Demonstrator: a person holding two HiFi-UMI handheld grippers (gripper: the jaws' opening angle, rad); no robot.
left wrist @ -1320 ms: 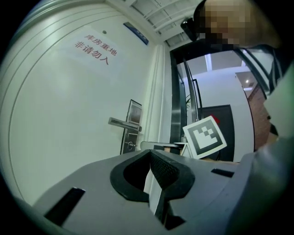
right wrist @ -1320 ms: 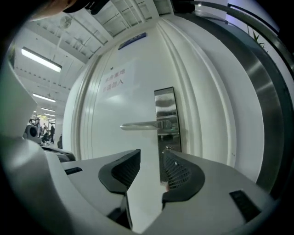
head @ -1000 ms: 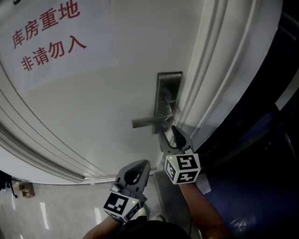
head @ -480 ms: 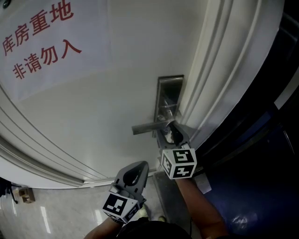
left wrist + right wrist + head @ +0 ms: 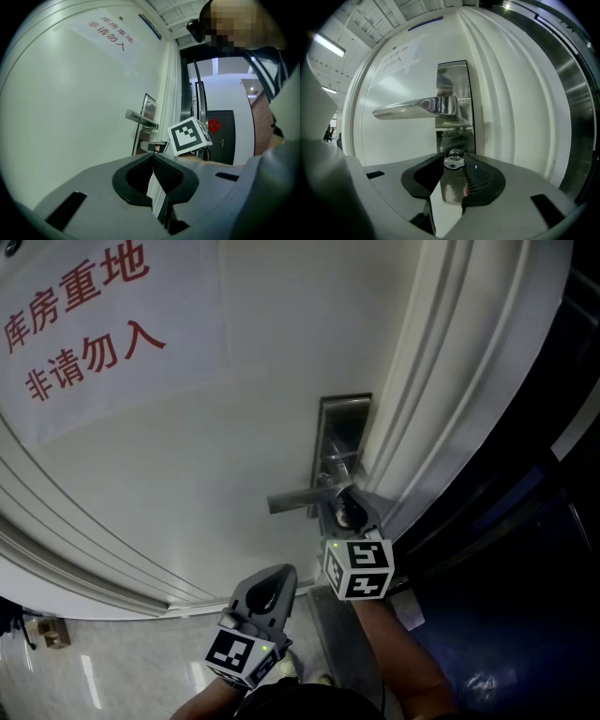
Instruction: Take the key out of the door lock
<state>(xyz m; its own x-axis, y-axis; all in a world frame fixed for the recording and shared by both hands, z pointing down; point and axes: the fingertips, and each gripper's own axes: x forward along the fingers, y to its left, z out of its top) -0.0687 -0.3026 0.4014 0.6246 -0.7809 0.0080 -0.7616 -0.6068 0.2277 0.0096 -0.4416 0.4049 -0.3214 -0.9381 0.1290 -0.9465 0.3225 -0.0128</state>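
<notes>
A small silver key (image 5: 453, 162) sticks out of the lock under the lever handle (image 5: 412, 108) on the steel lock plate (image 5: 452, 77) of the white door. My right gripper (image 5: 453, 158) points level at it; its jaws have just been closing and now press on the key's head from both sides. In the head view the right gripper (image 5: 349, 507) sits just below the handle (image 5: 295, 500) and hides the key. My left gripper (image 5: 265, 592) hangs lower and to the left, away from the door, shut and empty; in its own view the left gripper (image 5: 153, 157) has its jaws together.
A paper notice with red characters (image 5: 84, 315) is stuck on the door at the upper left. The moulded door frame (image 5: 441, 381) runs just right of the lock plate (image 5: 342, 427), with a dark opening beyond. Pale floor tiles (image 5: 94, 671) show below.
My right gripper has moved up to the lock under the handle, and its jaws have closed in on the key. The left gripper has stayed in place.
</notes>
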